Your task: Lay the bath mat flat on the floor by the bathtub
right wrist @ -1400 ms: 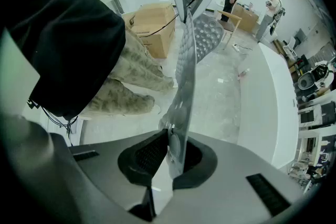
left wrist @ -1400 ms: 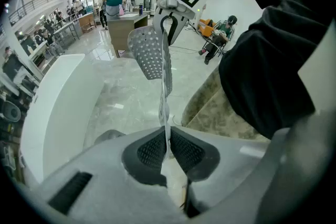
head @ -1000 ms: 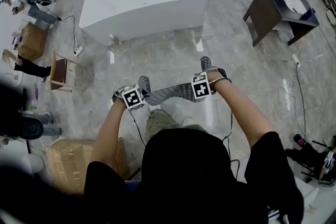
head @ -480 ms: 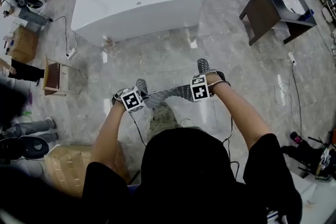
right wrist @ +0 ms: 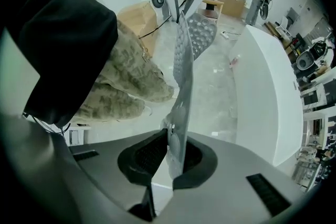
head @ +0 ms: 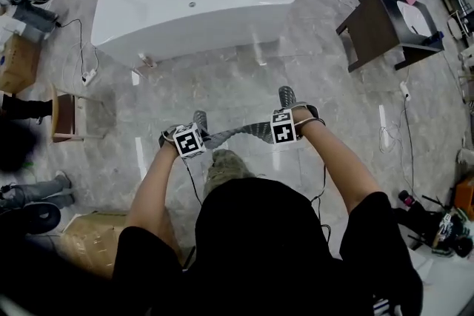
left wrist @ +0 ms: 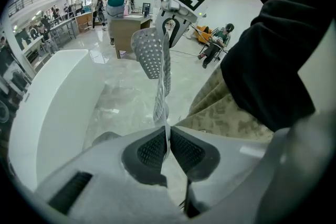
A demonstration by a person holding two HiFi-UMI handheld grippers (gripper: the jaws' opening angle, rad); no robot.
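Observation:
A grey perforated bath mat (head: 241, 133) hangs stretched between my two grippers, well above the marble floor. My left gripper (head: 194, 135) is shut on its left end, and the thin mat edge (left wrist: 166, 134) sits pinched between the dark pads. My right gripper (head: 287, 116) is shut on the right end, where the mat (right wrist: 181, 113) rises out of the jaws toward the other gripper. The white bathtub (head: 194, 0) stands ahead of me, some way beyond the mat, with faucets along its far rim.
A dark wooden vanity (head: 385, 22) stands at the right. A small wooden stool (head: 65, 115) and a cardboard box (head: 92, 244) are at the left, near a person's legs (head: 33, 192). Cables (head: 400, 129) trail over the floor at right. Bare floor (head: 222, 81) lies in front of the tub.
The tub has slid lower and more central in the head view as I come nearer. Both grippers keep their hold on the mat, held at the same spread.

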